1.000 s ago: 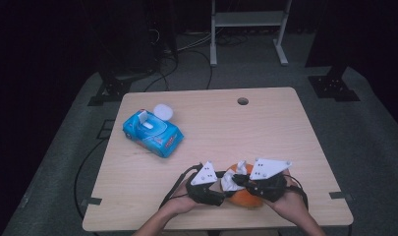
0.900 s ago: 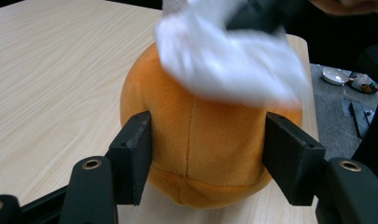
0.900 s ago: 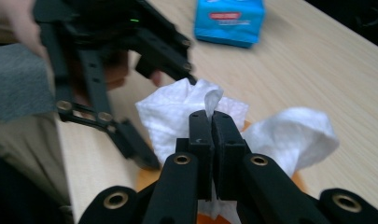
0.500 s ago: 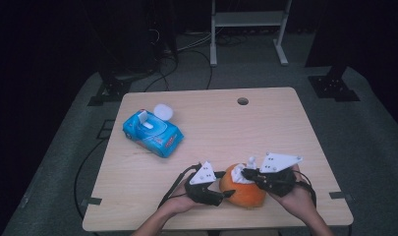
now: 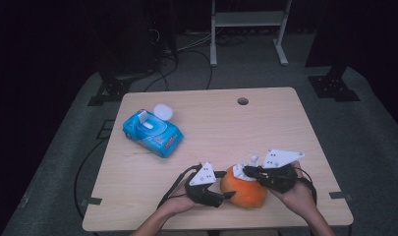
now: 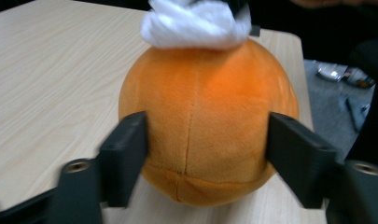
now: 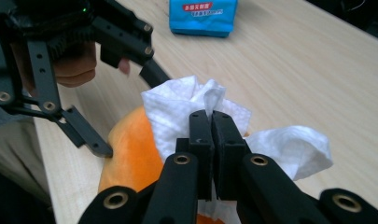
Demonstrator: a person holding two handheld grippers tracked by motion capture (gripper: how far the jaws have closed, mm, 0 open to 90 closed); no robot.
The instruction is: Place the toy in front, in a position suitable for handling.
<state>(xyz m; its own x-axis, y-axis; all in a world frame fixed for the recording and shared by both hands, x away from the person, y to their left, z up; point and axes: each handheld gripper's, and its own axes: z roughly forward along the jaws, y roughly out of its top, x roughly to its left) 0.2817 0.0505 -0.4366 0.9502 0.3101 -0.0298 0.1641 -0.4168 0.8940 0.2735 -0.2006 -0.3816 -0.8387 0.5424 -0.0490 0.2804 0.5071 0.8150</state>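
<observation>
An orange plush ball (image 5: 248, 192) (image 6: 200, 116) sits near the table's front edge, with a crumpled white tissue (image 5: 240, 170) (image 6: 196, 25) (image 7: 172, 112) on top of it. My left gripper (image 5: 230, 195) (image 6: 205, 140) straddles the ball from its left side. Its jaws have just been opening, and the ball lies between the pads with no dent in it. My right gripper (image 5: 247, 170) (image 7: 212, 119) reaches in from the right above the ball, shut on a fold of the tissue. The right gripper view also has the left gripper (image 7: 130, 112) beside the ball (image 7: 126, 149).
A blue pack of wet wipes (image 5: 152, 132) (image 7: 203, 16) with its white lid flipped open lies at the table's left. The wooden table (image 5: 265, 128) has a small round hole (image 5: 242, 101) near its far edge. Stands and cables lie on the dark floor beyond.
My right gripper has shifted to the right with the tissue, uncovering more of the orange ball. The left hand has stayed in place, its jaws a little wider.
</observation>
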